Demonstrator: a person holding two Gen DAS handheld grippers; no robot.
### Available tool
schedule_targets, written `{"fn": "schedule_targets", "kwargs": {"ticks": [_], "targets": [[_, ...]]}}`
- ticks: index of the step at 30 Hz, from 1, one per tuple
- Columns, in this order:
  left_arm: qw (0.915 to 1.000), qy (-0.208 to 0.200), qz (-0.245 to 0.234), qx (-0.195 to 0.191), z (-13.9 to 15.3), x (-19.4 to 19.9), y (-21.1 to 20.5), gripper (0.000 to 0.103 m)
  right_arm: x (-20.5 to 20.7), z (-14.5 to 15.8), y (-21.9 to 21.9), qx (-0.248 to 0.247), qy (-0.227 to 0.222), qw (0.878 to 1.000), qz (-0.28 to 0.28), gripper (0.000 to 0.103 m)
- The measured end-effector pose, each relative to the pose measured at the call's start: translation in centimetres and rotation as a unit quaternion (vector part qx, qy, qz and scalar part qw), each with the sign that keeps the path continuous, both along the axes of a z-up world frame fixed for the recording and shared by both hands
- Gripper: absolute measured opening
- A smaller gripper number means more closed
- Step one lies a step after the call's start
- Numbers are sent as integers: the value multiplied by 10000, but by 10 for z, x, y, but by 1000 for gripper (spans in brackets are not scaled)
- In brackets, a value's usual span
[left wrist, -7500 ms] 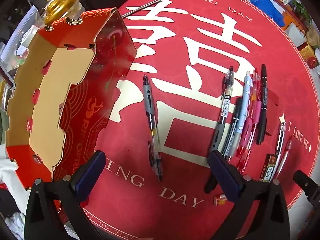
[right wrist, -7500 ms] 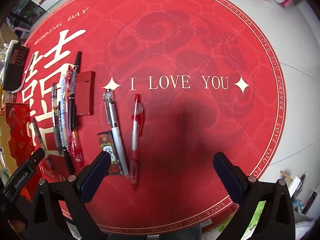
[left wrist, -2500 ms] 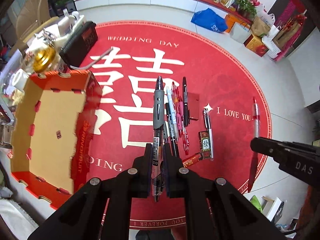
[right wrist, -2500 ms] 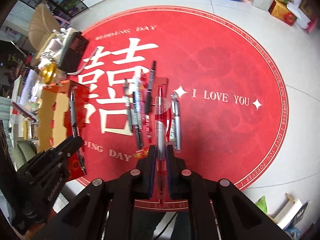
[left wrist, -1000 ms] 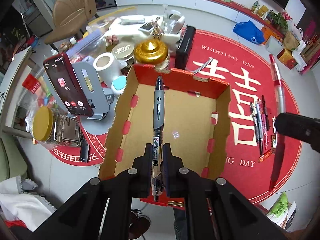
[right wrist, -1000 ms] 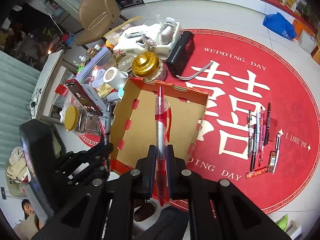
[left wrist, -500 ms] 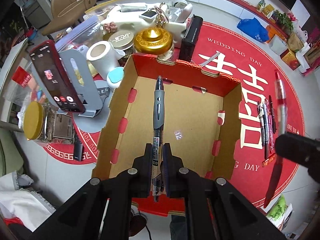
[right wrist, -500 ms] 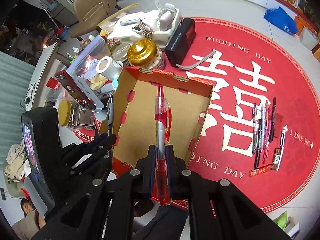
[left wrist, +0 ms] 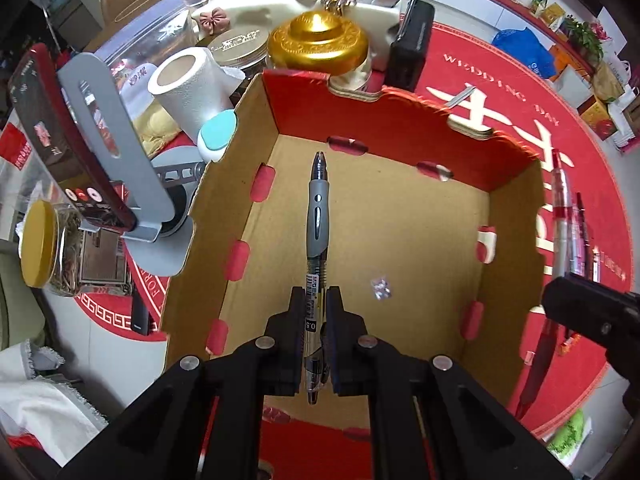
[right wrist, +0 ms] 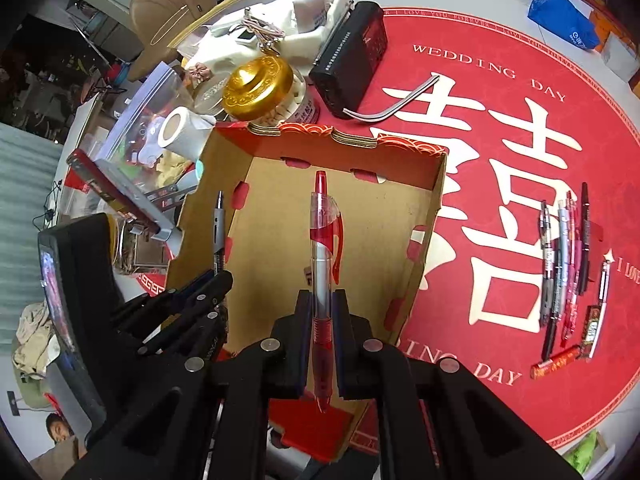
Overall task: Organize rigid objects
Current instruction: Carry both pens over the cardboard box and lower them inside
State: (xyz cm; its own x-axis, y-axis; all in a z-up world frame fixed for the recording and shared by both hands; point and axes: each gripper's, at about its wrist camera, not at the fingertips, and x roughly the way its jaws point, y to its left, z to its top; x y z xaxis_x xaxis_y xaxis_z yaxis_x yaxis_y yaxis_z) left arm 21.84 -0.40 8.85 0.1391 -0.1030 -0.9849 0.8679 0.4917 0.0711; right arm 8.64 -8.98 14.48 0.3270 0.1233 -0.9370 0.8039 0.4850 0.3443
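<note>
The left gripper point(left wrist: 316, 320) points down into the open cardboard box point(left wrist: 516, 216), its fingers point(left wrist: 294, 320) pressed tight on the clear lower barrel of a grey-grip pen point(left wrist: 317, 216), which stands out ahead of them over the bare brown floor of the box. The right gripper point(right wrist: 322, 320) hangs just beside it, over the same box point(right wrist: 436, 184), and its fingers point(right wrist: 342, 320) are clamped on a red-and-clear pen point(right wrist: 322, 232) at the red grip section, the pen's clip end pointing toward the far red wall. In the right wrist view the left gripper shows at the left edge with its pen near the box's left wall. The box sits at the edge of a round red mat point(right wrist: 500, 60) printed with white characters and "WEDDING DAY". On the mat, well apart from the box, a row of pens point(right wrist: 564, 264) lies side by side, with a small red packet point(right wrist: 554, 360) at its near end. Behind the box stand a gold-lidded jar point(left wrist: 318, 44), a paper roll point(left wrist: 188, 88), a black radio point(right wrist: 352, 60) and a phone on a grey stand point(left wrist: 100, 136).
</note>
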Motion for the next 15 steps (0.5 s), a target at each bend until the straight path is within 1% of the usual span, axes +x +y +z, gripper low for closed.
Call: {"fn": "schedule_targets", "kwargs": {"ticks": [2, 7, 11, 15], "targets": [[9999, -67, -77, 27, -8, -1, -3, 11, -1, -8, -2, -14, -11, 10000, -30, 11], [10000, -1, -14, 86, -21, 2, -6, 11, -2, -25, -9, 106, 17, 9998, -164, 11], [9999, 32, 5, 137, -27, 3, -9, 11, 3, -31, -13, 93, 44, 9998, -157, 11], [9998, 72, -89, 141, -31, 3, -12, 11, 6, -35, -14, 102, 59, 9998, -172, 11]]}}
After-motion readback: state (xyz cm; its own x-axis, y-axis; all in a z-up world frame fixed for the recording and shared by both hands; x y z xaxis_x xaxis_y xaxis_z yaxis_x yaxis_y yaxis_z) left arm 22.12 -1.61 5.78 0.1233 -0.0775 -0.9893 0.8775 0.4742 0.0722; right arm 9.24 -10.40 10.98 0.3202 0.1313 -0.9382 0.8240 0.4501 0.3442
